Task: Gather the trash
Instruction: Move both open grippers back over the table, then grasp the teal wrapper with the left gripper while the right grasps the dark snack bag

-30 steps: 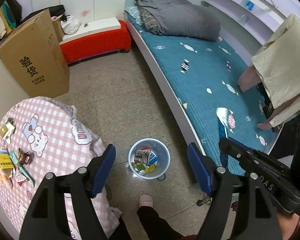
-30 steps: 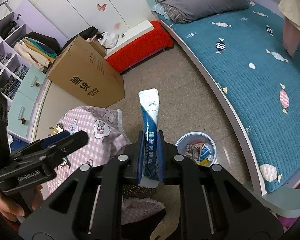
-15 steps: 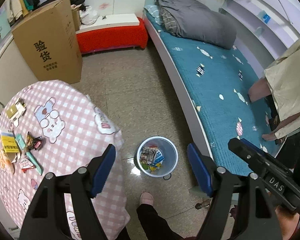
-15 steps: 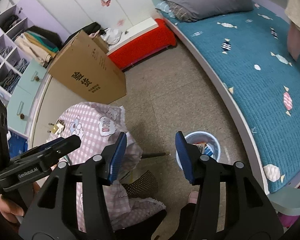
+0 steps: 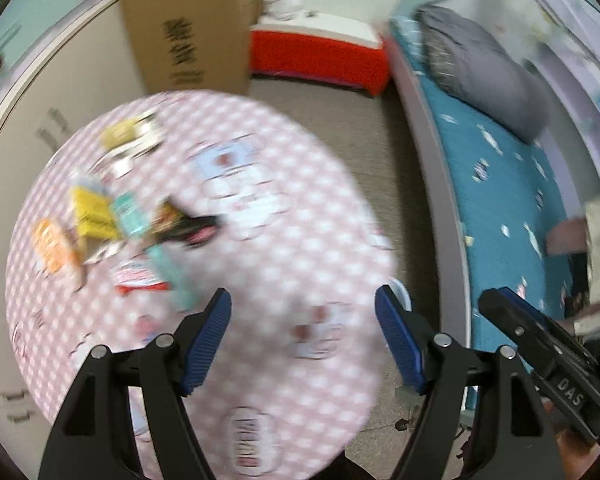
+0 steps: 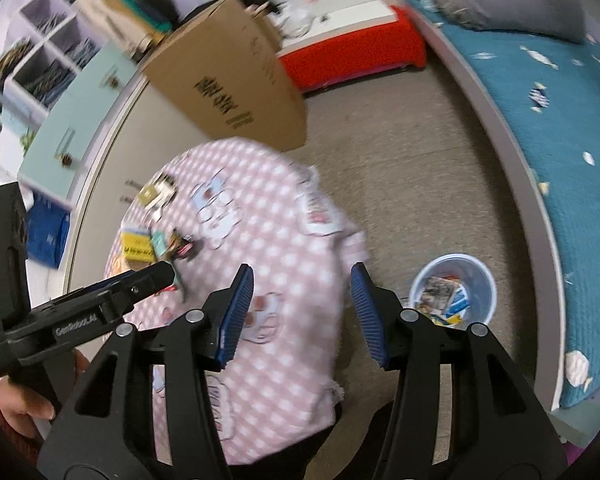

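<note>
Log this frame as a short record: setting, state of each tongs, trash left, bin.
setting: bedroom with a round table in pink check cloth, beside a bed
left tongs: open, empty, over the table
right tongs: open, empty, over the table's edge
trash left: a cluster of wrappers on the table's far left side; view blurred, so no count
bin: on the floor between table and bed, some wrappers inside
other: cardboard box standing behind the table
</note>
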Demonstrator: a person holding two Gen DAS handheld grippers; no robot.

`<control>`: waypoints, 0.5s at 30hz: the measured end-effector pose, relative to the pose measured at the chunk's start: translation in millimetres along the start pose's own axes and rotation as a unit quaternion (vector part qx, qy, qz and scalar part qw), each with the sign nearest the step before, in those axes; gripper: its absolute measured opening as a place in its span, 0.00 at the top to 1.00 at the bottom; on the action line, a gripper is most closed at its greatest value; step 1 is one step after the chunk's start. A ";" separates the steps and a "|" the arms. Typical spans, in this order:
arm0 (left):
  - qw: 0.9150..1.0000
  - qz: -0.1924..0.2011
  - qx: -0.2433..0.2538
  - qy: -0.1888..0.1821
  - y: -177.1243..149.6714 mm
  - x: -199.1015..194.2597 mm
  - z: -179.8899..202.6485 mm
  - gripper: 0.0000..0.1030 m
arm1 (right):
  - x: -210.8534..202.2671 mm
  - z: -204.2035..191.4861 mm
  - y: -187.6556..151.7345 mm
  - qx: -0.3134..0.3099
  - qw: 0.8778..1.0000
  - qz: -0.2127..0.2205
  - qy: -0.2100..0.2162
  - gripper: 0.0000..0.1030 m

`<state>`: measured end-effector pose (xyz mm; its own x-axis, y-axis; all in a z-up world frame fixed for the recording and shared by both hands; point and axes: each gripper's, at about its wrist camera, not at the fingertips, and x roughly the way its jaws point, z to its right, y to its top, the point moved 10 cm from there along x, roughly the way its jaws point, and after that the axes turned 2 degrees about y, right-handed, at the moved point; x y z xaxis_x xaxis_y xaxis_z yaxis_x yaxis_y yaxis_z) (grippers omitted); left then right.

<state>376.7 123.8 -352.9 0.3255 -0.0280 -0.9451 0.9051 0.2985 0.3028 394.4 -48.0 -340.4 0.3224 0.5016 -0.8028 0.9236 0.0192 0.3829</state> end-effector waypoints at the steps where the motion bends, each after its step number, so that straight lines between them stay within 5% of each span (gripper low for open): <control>1: 1.000 -0.003 -0.008 0.002 0.2 2.2 -11.4 0.29 | 11.9 -12.7 -2.4 -0.007 1.000 -0.009 0.003 0.51; 6: 0.998 -0.021 -0.055 0.008 6.5 20.6 -76.9 0.30 | 48.5 -49.4 -6.8 -0.030 0.999 -0.031 0.007 0.51; 15: 0.996 -0.047 -0.070 0.003 20.5 53.7 -133.5 0.37 | 121.8 -117.5 -6.4 -0.135 0.989 -0.063 0.003 0.51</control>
<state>376.2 255.8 -413.8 0.2388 -0.0567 -0.9694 0.8841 0.4256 0.1929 403.4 114.6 -386.9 0.2055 0.4859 -0.8495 0.8668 0.3127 0.3885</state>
